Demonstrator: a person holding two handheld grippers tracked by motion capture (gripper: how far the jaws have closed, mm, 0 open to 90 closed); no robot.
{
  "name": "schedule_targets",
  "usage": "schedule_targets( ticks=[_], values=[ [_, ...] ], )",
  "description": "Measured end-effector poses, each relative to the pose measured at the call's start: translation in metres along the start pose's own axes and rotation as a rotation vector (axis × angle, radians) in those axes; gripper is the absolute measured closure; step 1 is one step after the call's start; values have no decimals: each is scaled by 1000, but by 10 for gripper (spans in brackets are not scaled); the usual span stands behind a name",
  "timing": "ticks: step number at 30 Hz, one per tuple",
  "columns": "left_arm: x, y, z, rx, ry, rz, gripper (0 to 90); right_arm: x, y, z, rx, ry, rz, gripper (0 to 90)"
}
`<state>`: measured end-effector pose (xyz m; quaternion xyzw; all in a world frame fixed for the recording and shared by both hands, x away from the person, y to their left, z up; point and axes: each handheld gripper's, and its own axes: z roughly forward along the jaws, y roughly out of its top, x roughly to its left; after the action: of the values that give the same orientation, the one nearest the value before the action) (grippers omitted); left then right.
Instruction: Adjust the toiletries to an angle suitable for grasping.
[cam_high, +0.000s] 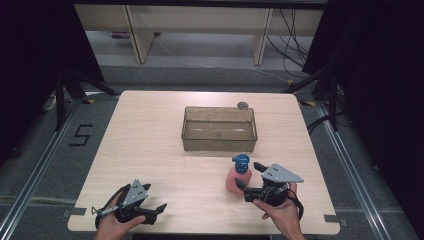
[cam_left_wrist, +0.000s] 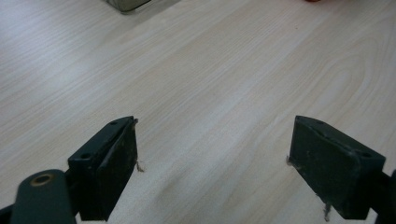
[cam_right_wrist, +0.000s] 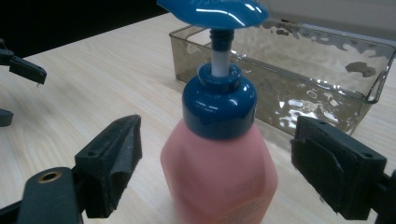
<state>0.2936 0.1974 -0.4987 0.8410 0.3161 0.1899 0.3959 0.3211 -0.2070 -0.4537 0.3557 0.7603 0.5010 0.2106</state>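
High view is showing the left gripper (cam_high: 159, 210) resting low at the near left of the table (cam_high: 150, 145), its jaws standing wide apart over bare wood with nothing between them. Moving rightward, a pink soap bottle (cam_high: 238, 177) with a blue pump is standing upright just in front of a clear plastic bin (cam_high: 219, 142). Right gripper (cam_high: 248, 176) is sitting wide open, its jaws flanking the bottle on either side, not yet touching it.
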Motion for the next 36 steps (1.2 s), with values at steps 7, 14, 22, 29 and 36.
schedule_targets(
  ticks=[7,14,22,29,36],
  values=[
    [0,-1,1,-8,-3,-8,149,1,2,5,-2,4,-14,214],
    [0,0,2,-9,2,-12,149,0,5,8,-4,12,-27,257],
    [2,0,1,7,3,-8,149,-3,6,12,-8,7,-31,301],
    [1,0,3,-2,1,-31,149,-5,6,14,-7,17,-12,352],
    [1,2,5,16,-2,-6,149,-10,6,17,-35,25,-50,414]
  ],
)
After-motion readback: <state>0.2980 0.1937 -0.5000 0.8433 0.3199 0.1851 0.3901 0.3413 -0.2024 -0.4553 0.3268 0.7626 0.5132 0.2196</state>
